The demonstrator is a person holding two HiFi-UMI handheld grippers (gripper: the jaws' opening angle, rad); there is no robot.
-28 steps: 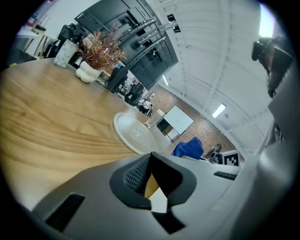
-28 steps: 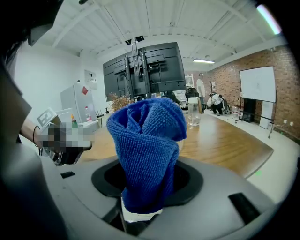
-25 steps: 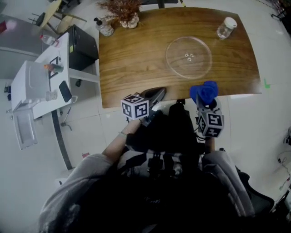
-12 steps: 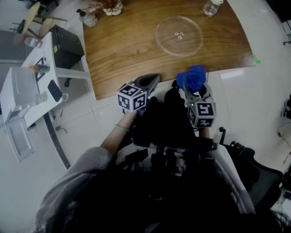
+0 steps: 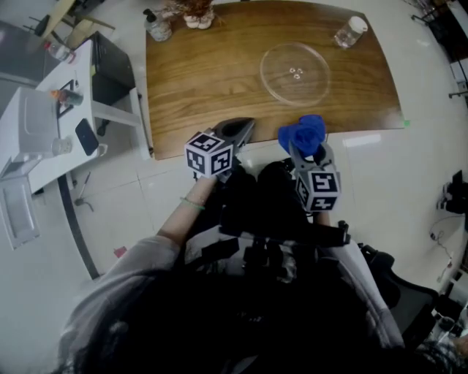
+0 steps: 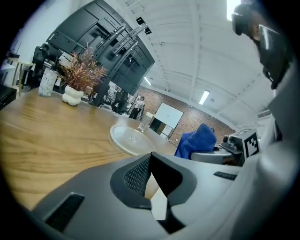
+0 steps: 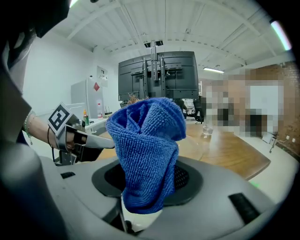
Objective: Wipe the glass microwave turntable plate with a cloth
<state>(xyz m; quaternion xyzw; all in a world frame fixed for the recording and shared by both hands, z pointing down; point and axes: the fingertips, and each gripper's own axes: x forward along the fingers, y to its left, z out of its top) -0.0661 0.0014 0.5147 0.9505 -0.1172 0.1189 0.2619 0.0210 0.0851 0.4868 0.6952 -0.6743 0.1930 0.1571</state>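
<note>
The clear glass turntable plate (image 5: 295,71) lies flat on the wooden table (image 5: 205,80), towards its far right. In the left gripper view the plate (image 6: 133,139) sits well ahead of the jaws. My right gripper (image 5: 307,147) is shut on a bunched blue cloth (image 5: 303,134) that hovers at the table's near edge, short of the plate. In its own view the cloth (image 7: 147,154) stands up from the right gripper (image 7: 147,190) and hides most of what lies ahead. My left gripper (image 5: 238,131) is shut with nothing in it, its tip just over the near edge; in its own view the left gripper (image 6: 151,165) points along the tabletop.
A glass jar (image 5: 349,32) stands at the table's far right corner. A vase of dried plants (image 5: 196,14) and a bottle (image 5: 157,28) stand at the far left. A black cabinet (image 5: 113,66) and a white side table (image 5: 36,124) stand left of the table.
The head view has swung, so the table sits differently in the picture. Both grippers keep their places at the near edge, and the cloth stays held.
</note>
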